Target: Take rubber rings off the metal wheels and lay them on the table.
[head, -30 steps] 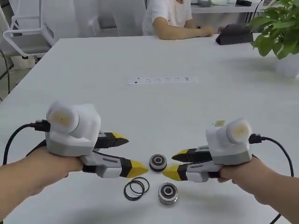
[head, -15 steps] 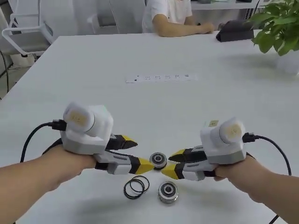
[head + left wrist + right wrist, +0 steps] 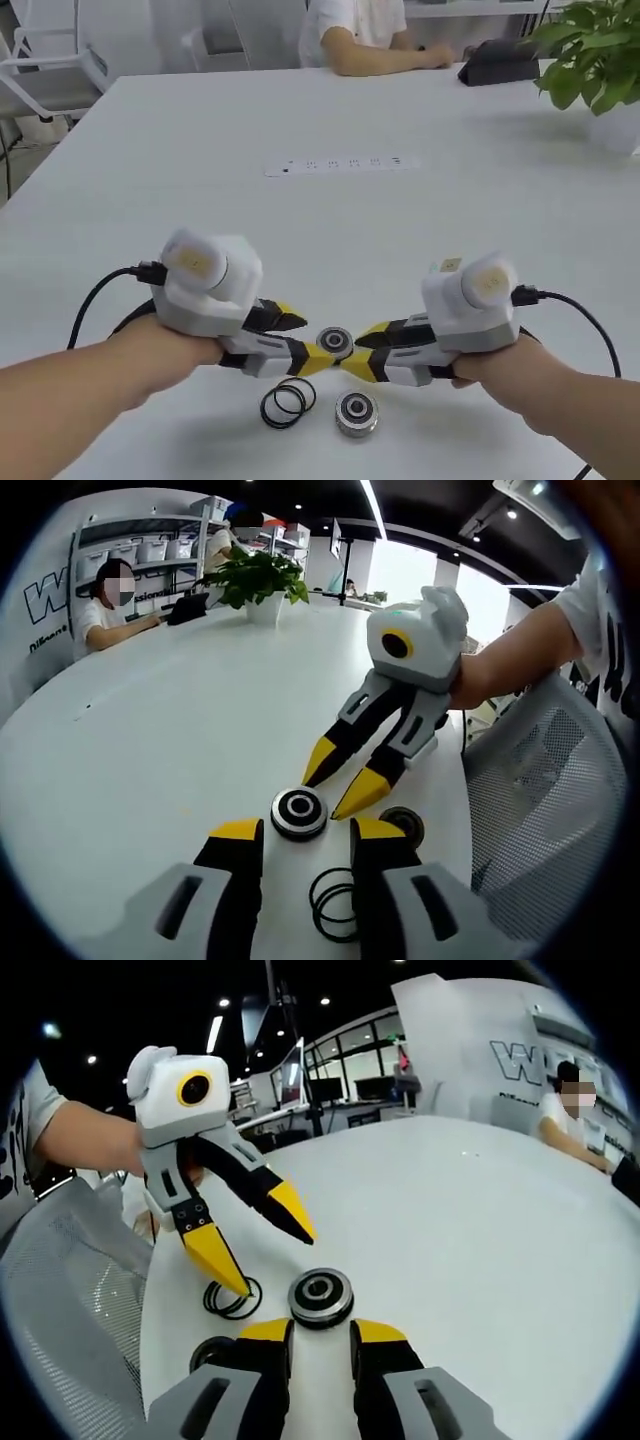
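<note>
A metal wheel (image 3: 335, 341) with a dark rubber ring lies flat on the white table (image 3: 330, 230), between the two grippers' tips. My left gripper (image 3: 308, 342) is open, its yellow tips at the wheel's left side. My right gripper (image 3: 357, 350) is open too, its tips at the wheel's right side. In the left gripper view the wheel (image 3: 299, 812) sits just ahead of my open jaws (image 3: 305, 832), with the right gripper (image 3: 335, 790) facing it. In the right gripper view the wheel (image 3: 321, 1298) lies directly before my tips (image 3: 322, 1332). A second wheel (image 3: 356, 412) and loose black rings (image 3: 287, 400) lie nearer me.
A white power strip (image 3: 335, 164) lies mid-table. A person (image 3: 360, 35) sits at the far edge beside a dark bag (image 3: 495, 62). A potted plant (image 3: 590, 50) stands far right, a chair (image 3: 40, 80) far left. Cables trail from both grippers.
Both grippers have closed in on the upper wheel from either side, the left one travelling farther to the right. Wheels and rings have stayed put.
</note>
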A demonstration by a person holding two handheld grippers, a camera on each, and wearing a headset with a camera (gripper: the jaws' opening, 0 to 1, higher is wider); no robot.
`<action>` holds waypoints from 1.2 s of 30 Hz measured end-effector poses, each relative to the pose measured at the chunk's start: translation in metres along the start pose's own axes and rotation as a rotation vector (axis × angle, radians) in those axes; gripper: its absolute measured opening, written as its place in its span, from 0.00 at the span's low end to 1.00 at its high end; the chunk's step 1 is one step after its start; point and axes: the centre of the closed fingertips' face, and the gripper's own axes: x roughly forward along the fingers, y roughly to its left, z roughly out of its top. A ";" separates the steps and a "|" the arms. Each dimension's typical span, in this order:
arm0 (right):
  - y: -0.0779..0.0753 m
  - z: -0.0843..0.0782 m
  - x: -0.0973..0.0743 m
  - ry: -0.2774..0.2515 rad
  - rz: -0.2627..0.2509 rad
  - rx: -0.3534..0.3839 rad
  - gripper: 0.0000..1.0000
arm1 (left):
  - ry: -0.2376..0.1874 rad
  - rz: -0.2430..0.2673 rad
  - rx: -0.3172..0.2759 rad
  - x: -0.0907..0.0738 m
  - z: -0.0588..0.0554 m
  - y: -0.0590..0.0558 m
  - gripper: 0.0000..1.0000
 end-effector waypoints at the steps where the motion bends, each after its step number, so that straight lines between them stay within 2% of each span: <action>1: 0.000 0.000 0.000 -0.001 -0.001 0.001 0.20 | 0.002 -0.002 0.001 0.001 0.000 -0.001 0.28; 10: 0.000 0.000 -0.001 -0.008 0.003 0.012 0.21 | 0.001 -0.010 -0.006 0.010 0.002 -0.002 0.22; 19: 0.001 0.000 -0.001 -0.013 0.006 0.010 0.21 | 0.019 -0.007 0.008 0.018 0.002 0.000 0.16; 25: 0.001 0.000 -0.001 -0.010 0.006 -0.001 0.21 | 0.029 0.008 0.040 0.022 0.003 0.002 0.12; 29: 0.000 0.000 0.000 -0.012 0.007 0.000 0.21 | 0.053 0.038 0.101 0.024 0.003 0.005 0.08; 30: 0.000 0.000 0.000 -0.012 0.007 0.000 0.21 | 0.060 0.041 0.133 0.024 0.003 0.004 0.07; 36: 0.001 0.001 0.001 -0.013 0.005 -0.006 0.22 | 0.054 0.049 0.126 0.023 0.003 0.004 0.07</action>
